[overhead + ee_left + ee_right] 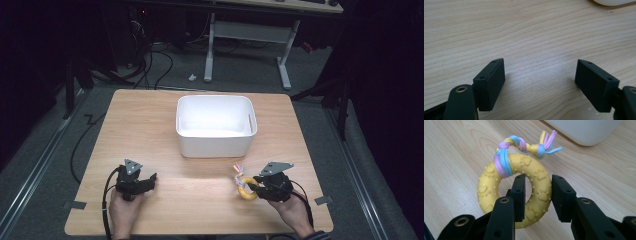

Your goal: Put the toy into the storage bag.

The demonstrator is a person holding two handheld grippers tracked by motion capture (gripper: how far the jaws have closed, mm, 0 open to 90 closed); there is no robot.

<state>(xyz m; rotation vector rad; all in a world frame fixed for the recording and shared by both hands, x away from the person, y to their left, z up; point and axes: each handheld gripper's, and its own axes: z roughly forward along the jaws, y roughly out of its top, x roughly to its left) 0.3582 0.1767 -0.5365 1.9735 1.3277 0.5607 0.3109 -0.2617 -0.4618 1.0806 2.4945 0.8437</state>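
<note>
Dim room, wooden table, white bin at the middle. Left tool gapes over bare wood. Right tool clamps the yellow ring toy near the bin; squeeze firmly before lifting, I'd say.

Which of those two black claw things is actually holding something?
The right gripper: its jaws pinch the yellow rubber ring toy with pastel rope. The left gripper gapes over bare wood.

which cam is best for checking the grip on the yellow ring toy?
Right gripper view: the yellow ring toy is close up, its band between the jaws, one through the hole. High view shows it small at the right gripper.
</note>
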